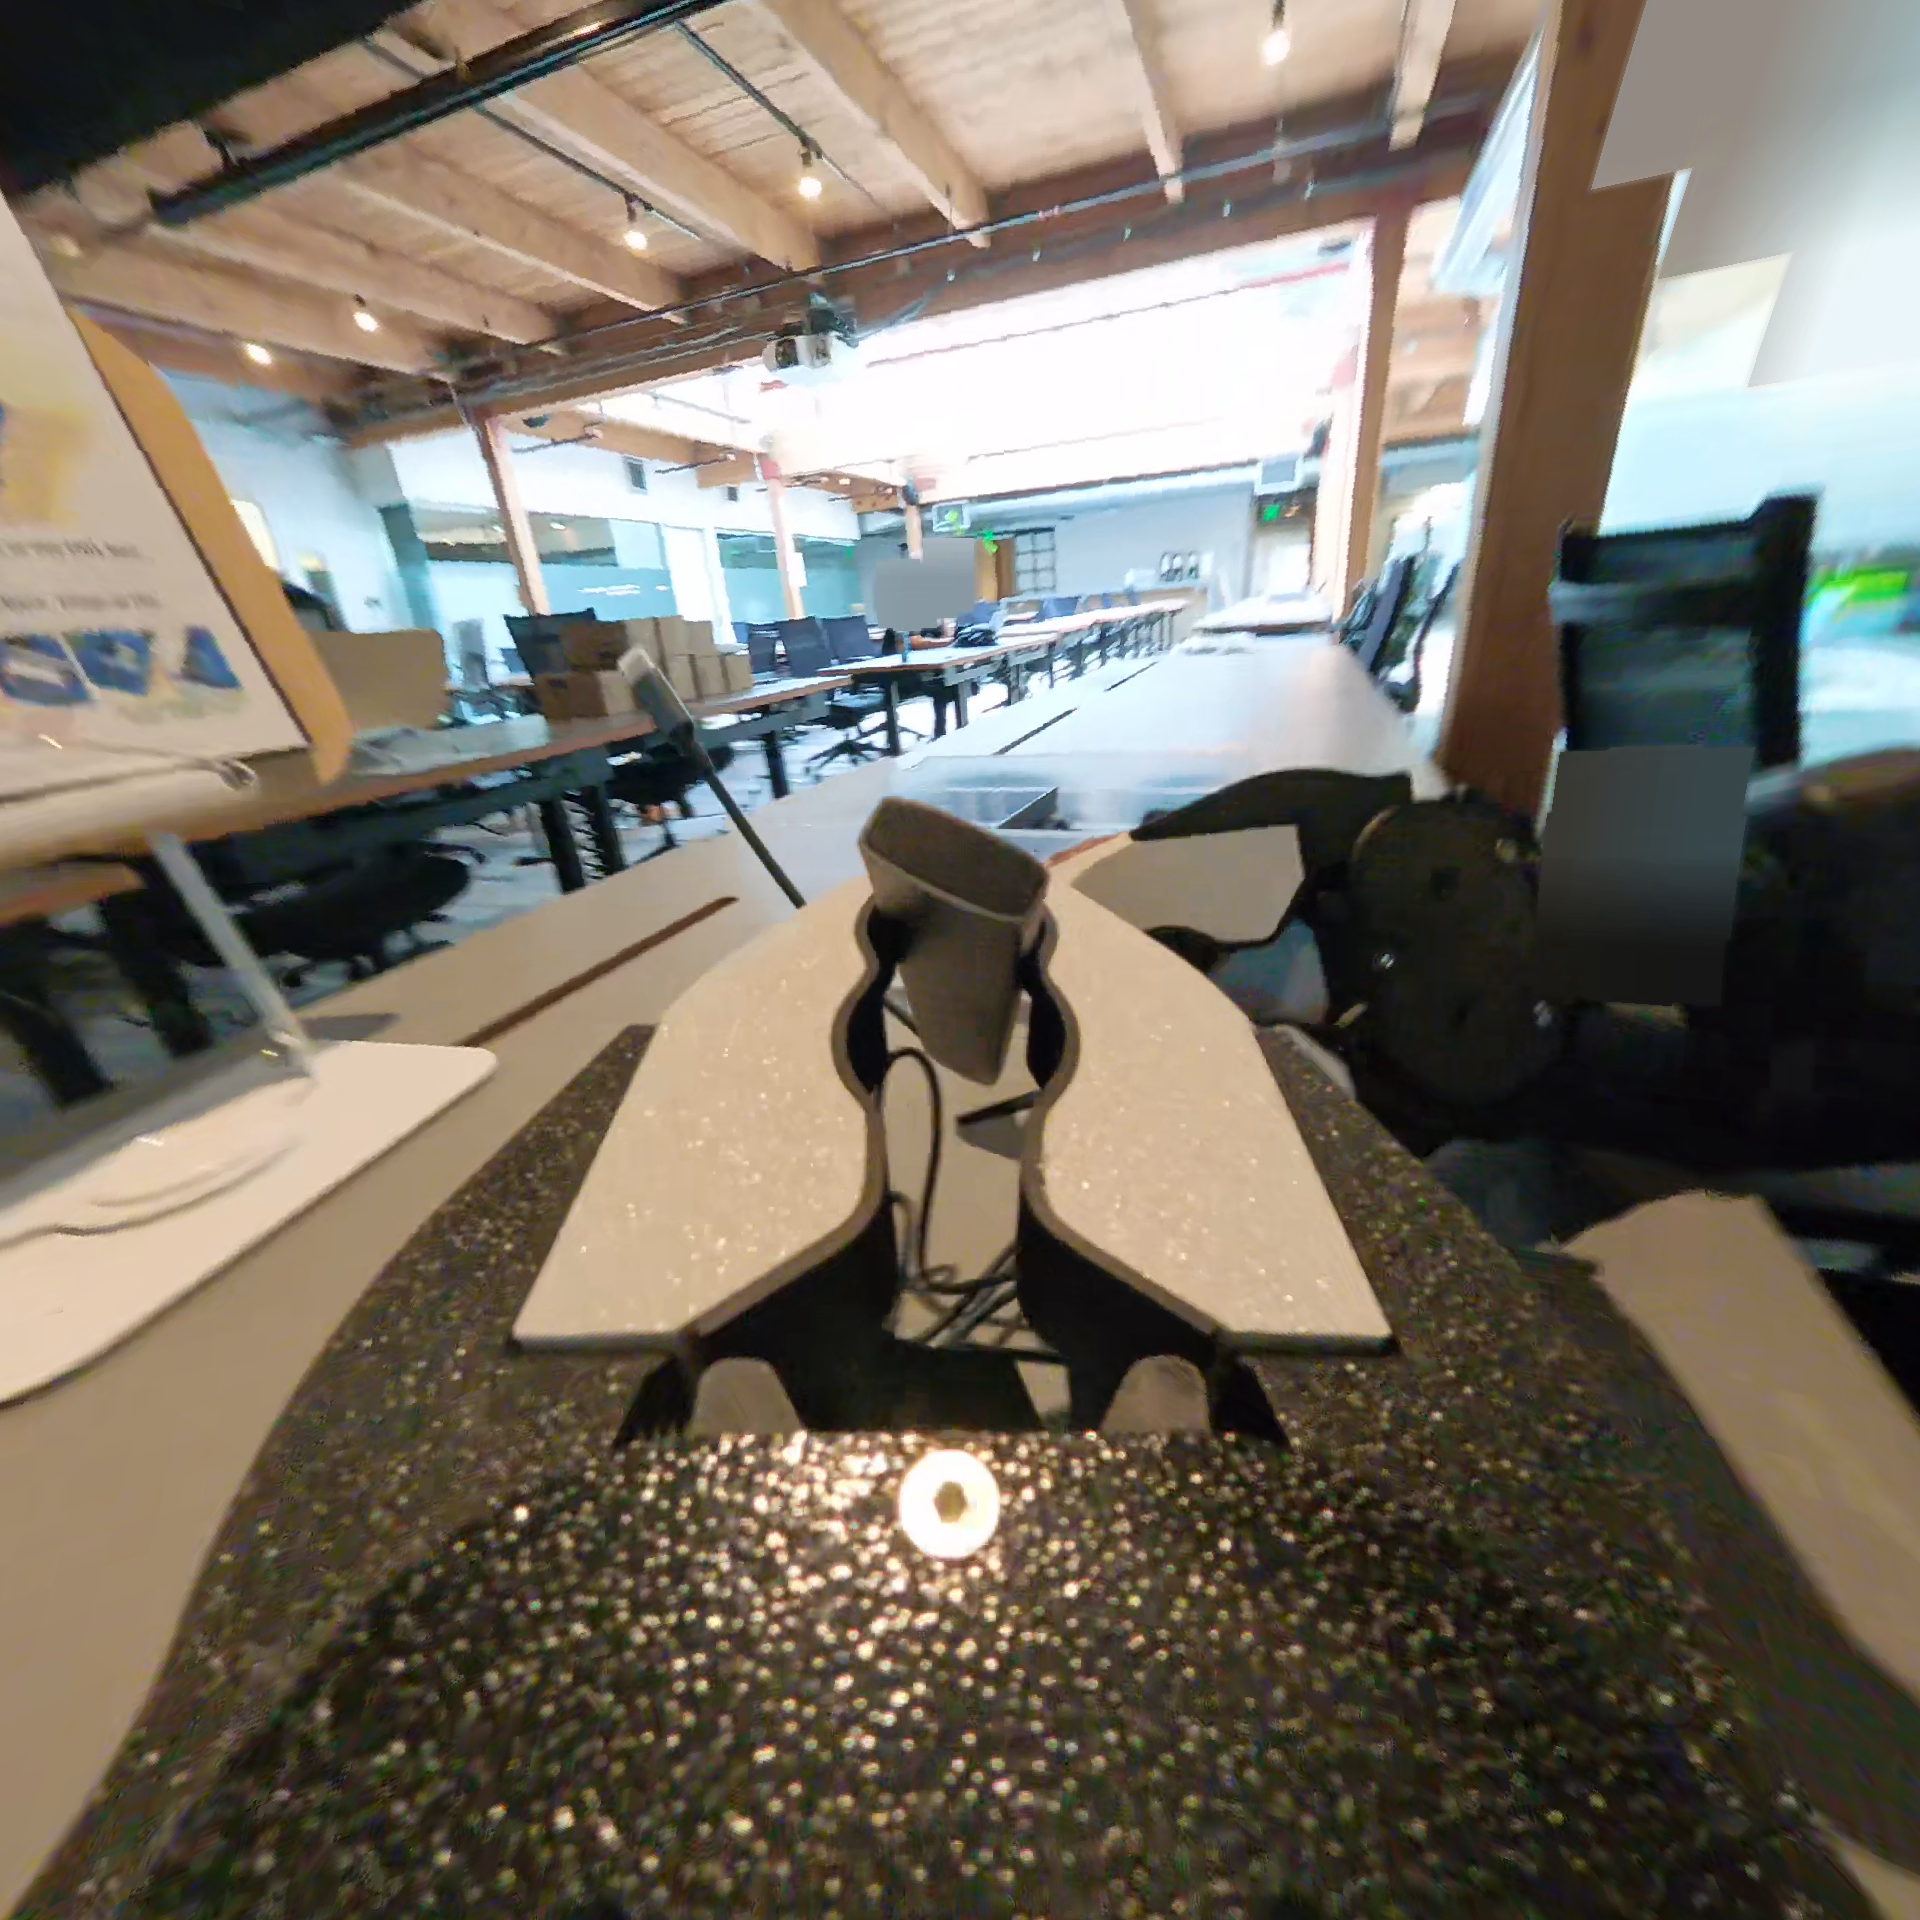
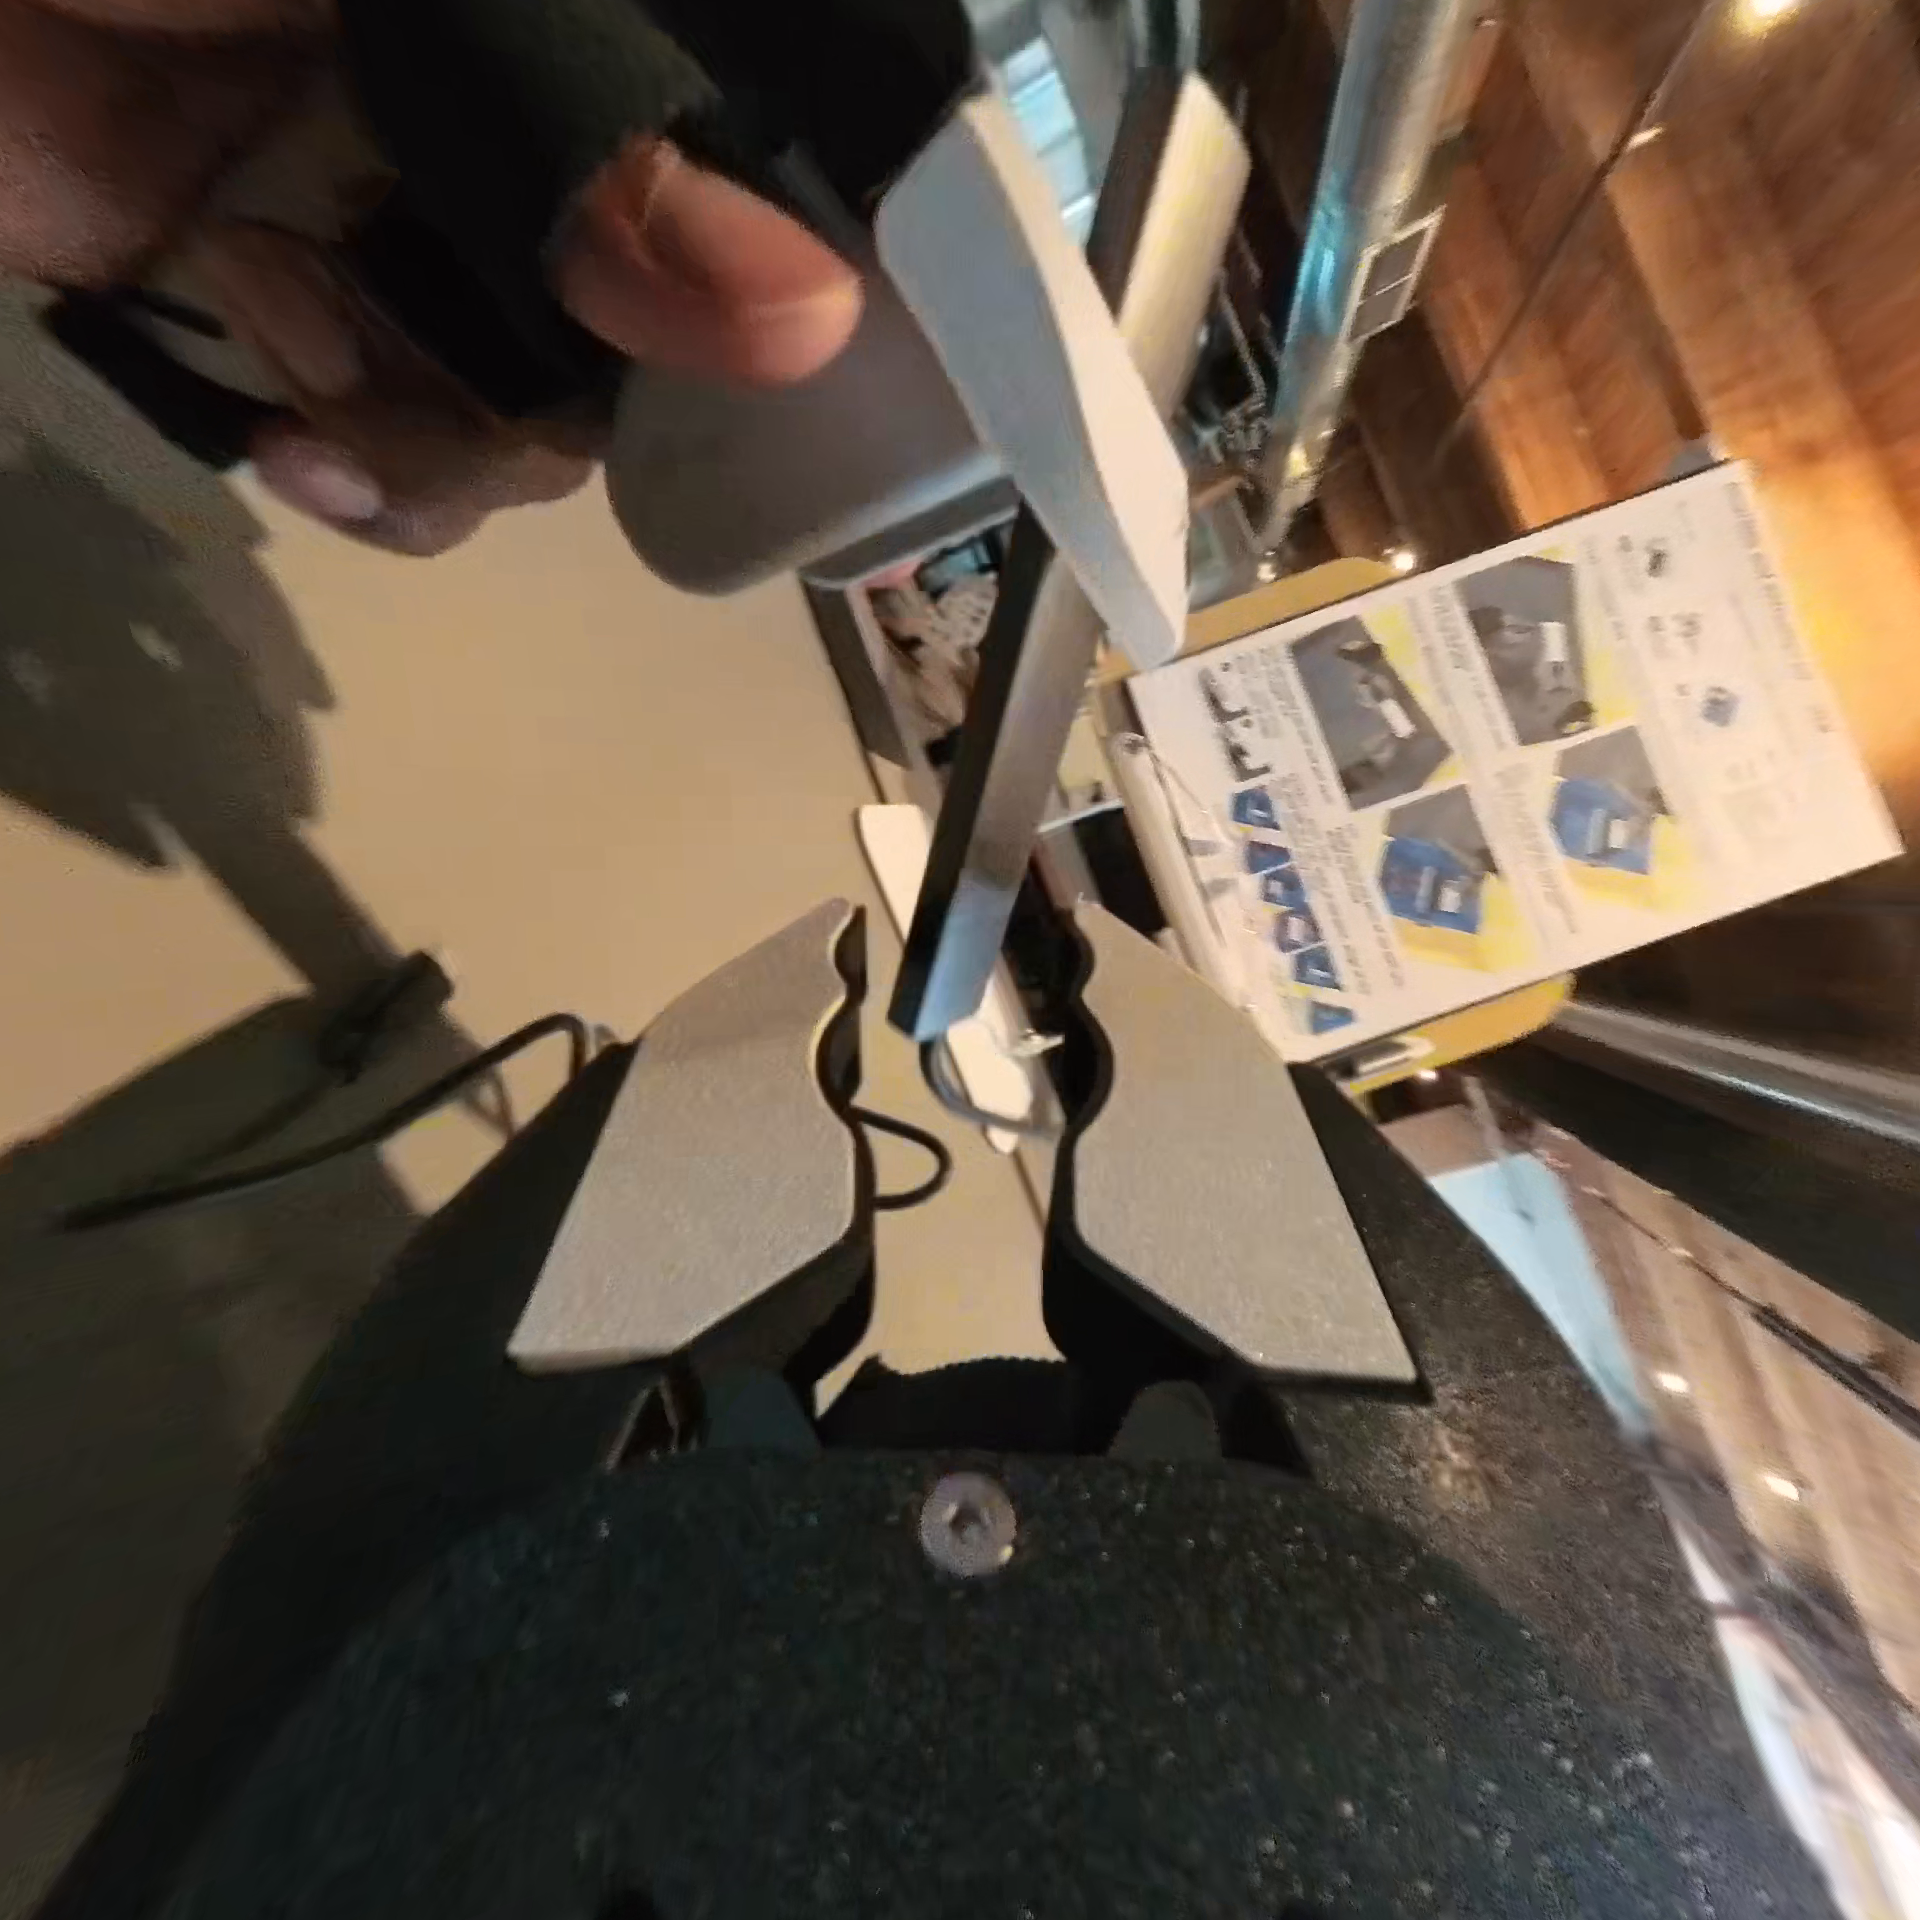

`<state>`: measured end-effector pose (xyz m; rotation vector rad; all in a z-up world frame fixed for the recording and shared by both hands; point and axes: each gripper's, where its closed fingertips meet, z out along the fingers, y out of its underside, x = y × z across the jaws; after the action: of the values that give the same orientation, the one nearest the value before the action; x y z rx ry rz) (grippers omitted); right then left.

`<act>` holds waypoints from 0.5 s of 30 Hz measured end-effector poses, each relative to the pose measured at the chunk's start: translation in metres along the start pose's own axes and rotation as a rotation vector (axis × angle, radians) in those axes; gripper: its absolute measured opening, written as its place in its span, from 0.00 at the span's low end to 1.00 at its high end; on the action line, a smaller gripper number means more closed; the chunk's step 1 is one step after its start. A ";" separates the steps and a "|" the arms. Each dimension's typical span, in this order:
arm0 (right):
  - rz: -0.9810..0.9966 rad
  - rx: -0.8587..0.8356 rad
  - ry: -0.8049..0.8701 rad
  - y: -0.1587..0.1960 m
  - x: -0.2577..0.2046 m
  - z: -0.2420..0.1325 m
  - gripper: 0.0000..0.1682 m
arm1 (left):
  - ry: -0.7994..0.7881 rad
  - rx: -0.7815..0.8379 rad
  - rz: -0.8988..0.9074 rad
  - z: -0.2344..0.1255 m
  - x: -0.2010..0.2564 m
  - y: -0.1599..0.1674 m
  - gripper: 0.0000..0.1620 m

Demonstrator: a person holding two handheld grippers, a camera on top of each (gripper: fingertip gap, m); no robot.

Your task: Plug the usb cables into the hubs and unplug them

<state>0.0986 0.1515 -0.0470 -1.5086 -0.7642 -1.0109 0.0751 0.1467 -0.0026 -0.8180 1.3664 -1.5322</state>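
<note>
Left gripper (image 1: 951, 935): clamped on a grey hub (image 1: 956, 935), held between the fingertips, its far end tilted up and away
Hub in the right wrist view: a slim grey bar with a black edge (image 2: 987, 790), reaching from the left gripper's fingers down toward the right gripper
Right gripper (image 2: 966, 966): fingers apart, the hub's near end between the tips; I cannot tell whether either finger touches it
USB cable (image 1: 727, 790): a thin dark lead rising just left of the left gripper's fingertips, its grey plug (image 1: 649, 675) free in the air above
Other cables (image 1: 935, 1226): thin black leads lying loose on the table below the left gripper's fingers
Person's hand (image 2: 436, 260): up and left of the right gripper, in a black fingerless glove
Table (image 1: 187, 1455): grey, beneath both grippers
Instruction sheet (image 2: 1538, 748): on a stand, right of the right gripper
</note>
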 end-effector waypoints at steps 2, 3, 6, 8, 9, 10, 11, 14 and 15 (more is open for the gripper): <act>0.073 0.018 -0.069 0.001 -0.006 -0.002 0.25 | -0.018 -0.010 0.090 -0.005 -0.001 -0.002 0.14; 0.120 0.028 -0.104 0.001 -0.007 -0.002 0.27 | -0.007 -0.009 0.129 -0.007 0.001 -0.004 0.14; 0.263 0.054 -0.199 0.002 -0.009 -0.004 0.35 | 0.058 -0.007 0.258 -0.010 0.015 -0.007 0.14; 0.308 0.094 -0.262 -0.002 -0.011 -0.008 0.36 | 0.119 -0.008 0.333 -0.010 0.029 -0.006 0.14; 0.311 0.121 -0.282 -0.006 -0.012 -0.012 0.36 | 0.154 -0.010 0.362 -0.009 0.037 -0.005 0.14; 0.308 0.148 -0.306 -0.009 -0.014 -0.015 0.36 | 0.189 -0.013 0.386 -0.008 0.044 -0.003 0.14; 0.305 0.170 -0.336 -0.012 -0.017 -0.018 0.36 | 0.217 -0.019 0.401 -0.007 0.050 -0.001 0.14; 0.317 0.214 -0.442 -0.017 -0.028 -0.026 0.34 | 0.281 -0.048 0.432 -0.005 0.063 0.008 0.14; 0.334 0.228 -0.477 -0.019 -0.031 -0.028 0.34 | 0.297 -0.056 0.439 -0.005 0.065 0.010 0.14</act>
<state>0.0638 0.1290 -0.0661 -1.6252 -0.8852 -0.3025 0.0475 0.0886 -0.0188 -0.2944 1.6801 -1.3028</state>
